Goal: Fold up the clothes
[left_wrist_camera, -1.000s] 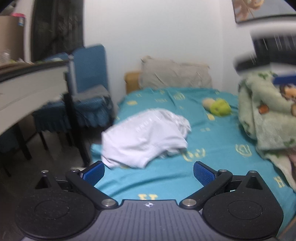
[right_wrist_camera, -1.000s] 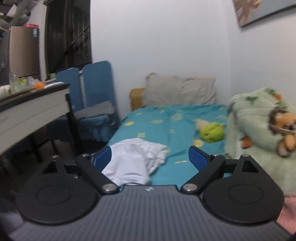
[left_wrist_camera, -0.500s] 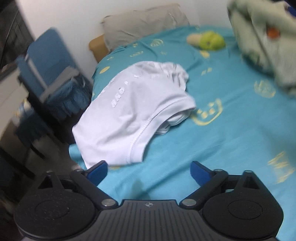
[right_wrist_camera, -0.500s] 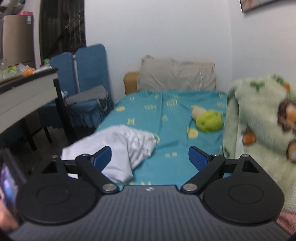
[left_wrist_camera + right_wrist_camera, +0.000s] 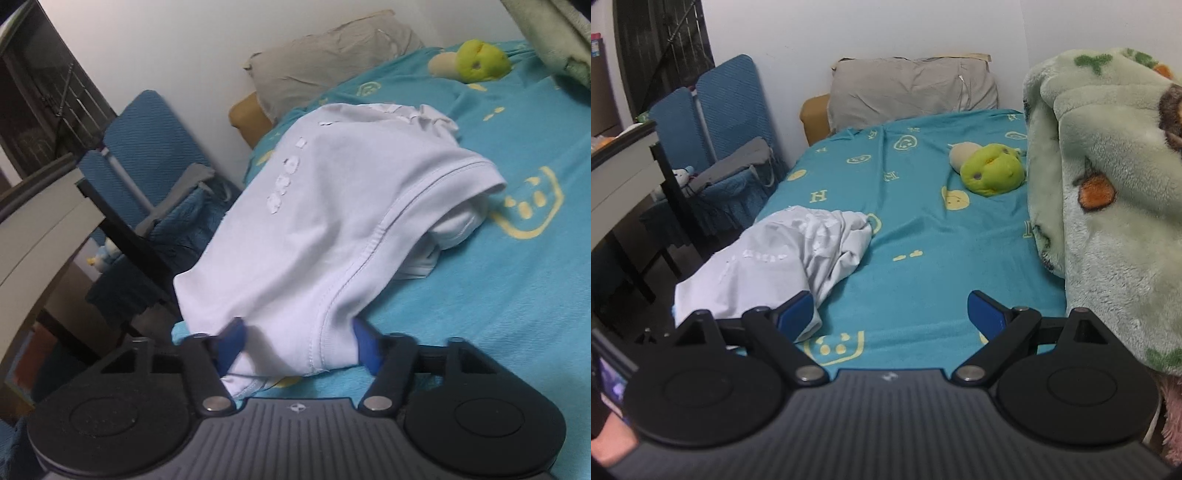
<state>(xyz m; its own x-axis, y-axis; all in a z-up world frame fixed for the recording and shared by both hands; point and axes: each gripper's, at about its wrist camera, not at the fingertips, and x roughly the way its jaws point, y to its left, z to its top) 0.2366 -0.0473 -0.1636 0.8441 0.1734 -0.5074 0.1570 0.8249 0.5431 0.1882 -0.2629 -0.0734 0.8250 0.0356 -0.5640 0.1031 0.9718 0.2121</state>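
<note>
Letter "H" — teal bedsheet (image 5: 916, 229)

White shirt (image 5: 332, 221); teal sheet (image 5: 923, 229), yellow smileys.

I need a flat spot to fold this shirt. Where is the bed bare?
Bare sheet lies between the white shirt, green plush toy and fleece blanket. The left edge is crowded: the left claw straddles the shirt's hem.
</note>
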